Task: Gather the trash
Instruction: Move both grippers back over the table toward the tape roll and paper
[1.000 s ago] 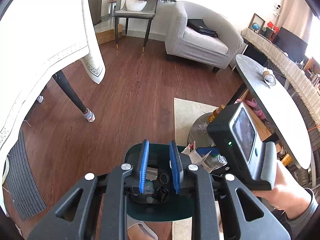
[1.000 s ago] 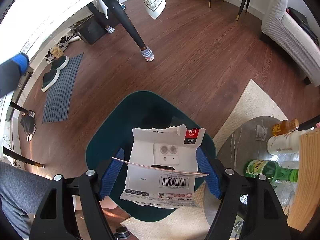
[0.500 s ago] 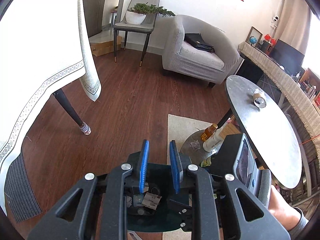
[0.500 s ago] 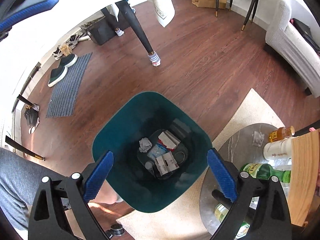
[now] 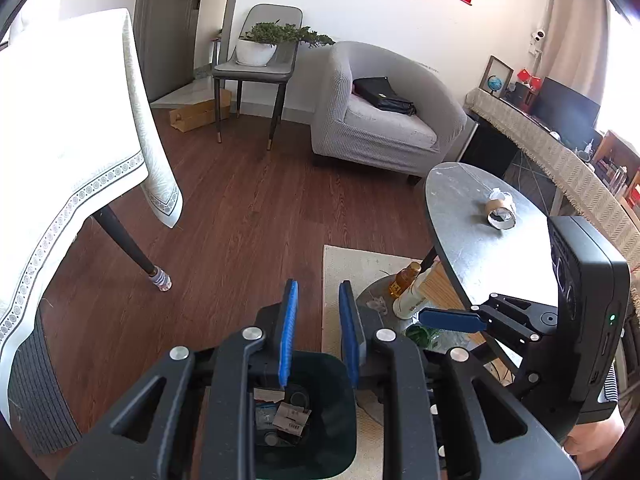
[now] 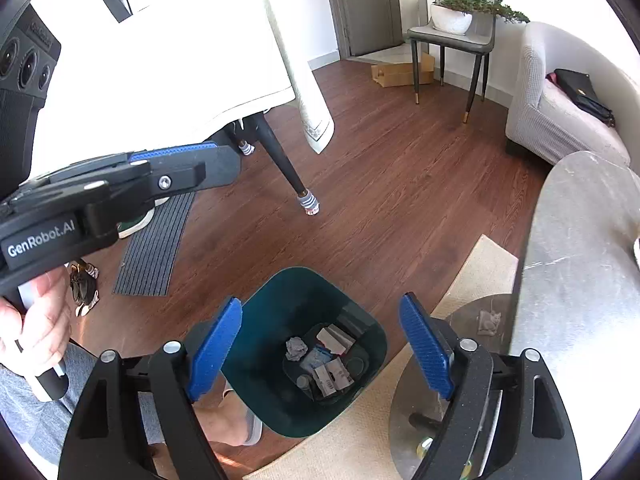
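Dropped packaging now lies in the bin (image 6: 304, 364) below the empty, wide-open right gripper (image 6: 320, 344).
Left gripper (image 5: 318, 330) narrow, empty; tape roll (image 5: 500, 212) remains on the table (image 5: 472, 240) beyond the fingers.

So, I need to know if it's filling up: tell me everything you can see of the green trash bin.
The trash bin is dark teal, looks like smooth plastic, with a rounded-square open top and no lid. It stands upright on the wood floor, its near edge at the beige rug, beside the low round table. Only the bottom is covered: a crumpled grey wad, torn white packaging and small scraps. Neither gripper touches it.
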`<state>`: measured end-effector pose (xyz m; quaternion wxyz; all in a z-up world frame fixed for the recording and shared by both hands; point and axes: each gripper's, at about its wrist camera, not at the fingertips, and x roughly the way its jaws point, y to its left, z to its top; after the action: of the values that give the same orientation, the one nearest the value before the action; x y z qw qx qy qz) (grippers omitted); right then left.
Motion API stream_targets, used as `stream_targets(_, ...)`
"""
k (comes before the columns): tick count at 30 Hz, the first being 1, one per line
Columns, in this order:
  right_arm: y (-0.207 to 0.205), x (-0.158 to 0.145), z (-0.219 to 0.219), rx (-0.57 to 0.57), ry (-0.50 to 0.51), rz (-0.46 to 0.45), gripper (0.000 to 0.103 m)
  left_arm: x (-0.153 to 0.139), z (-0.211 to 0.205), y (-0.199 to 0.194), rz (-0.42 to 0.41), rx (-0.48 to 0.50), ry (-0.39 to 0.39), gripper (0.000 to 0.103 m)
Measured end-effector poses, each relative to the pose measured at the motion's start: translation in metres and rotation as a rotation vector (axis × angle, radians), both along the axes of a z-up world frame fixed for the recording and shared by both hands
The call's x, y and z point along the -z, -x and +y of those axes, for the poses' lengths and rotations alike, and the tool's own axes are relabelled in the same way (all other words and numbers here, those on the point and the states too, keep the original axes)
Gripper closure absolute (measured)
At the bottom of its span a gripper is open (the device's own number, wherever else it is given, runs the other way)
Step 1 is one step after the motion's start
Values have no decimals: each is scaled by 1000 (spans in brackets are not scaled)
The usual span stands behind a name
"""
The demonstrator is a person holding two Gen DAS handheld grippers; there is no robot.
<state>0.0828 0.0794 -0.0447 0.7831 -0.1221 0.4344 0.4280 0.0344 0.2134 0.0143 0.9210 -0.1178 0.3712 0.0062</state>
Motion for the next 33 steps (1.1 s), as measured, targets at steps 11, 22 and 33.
stream_targets(11,-28,-27,-65,133,-79,-29,32,-15,-41,-19,-52,67,-16,70)
stream_targets(22,-54,-42,-135,288,-95,-81,37,-24,-94,-45,-90,157,-36,52)
stream_targets(33,-82,-45,-204,416,-131,-81,43,-9,-152,-88,-62,237,-38,38)
